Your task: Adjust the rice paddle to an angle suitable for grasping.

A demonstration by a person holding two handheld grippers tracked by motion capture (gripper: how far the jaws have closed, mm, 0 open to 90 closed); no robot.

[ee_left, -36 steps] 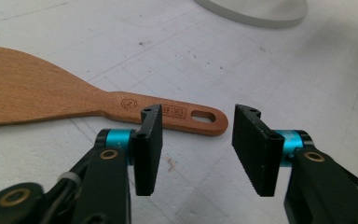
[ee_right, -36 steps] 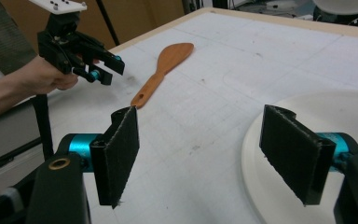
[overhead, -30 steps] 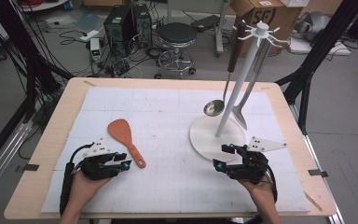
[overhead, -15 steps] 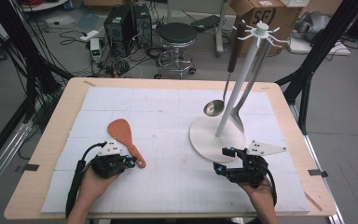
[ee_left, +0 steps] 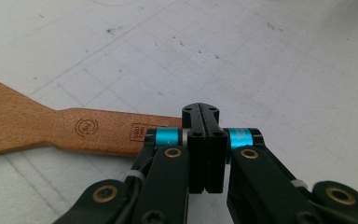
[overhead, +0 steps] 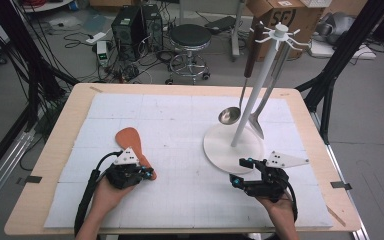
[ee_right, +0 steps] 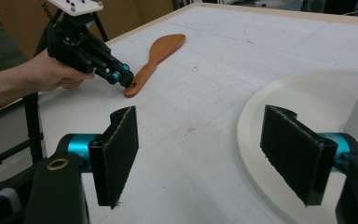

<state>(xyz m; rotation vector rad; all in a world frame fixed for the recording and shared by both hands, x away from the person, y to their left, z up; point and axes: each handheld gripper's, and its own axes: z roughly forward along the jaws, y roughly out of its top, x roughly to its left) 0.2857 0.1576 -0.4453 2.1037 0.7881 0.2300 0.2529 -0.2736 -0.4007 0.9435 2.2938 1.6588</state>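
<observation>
Wooden spatula (overhead: 130,142) flat on worktop (overhead: 180,125), left of rack base (overhead: 220,150). Left tongs (ee_left: 204,114) just clenched on handle tip; we judge grip shallow, spatula may pivot or slip on lift. Right tongs (ee_right: 214,158) released, wide apart, holding nothing, beside rack base.

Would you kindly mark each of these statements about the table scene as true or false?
1. The left claw is shut at the handle end of the wooden spatula. True.
2. The right claw is clamped on the ladle. False: its jaws stand open with nothing between them, and the ladle hangs on the white rack.
3. The spatula hangs on the rack. False: it lies flat on the white mat.
4. The rack's round base rests on the mat. True.
</observation>
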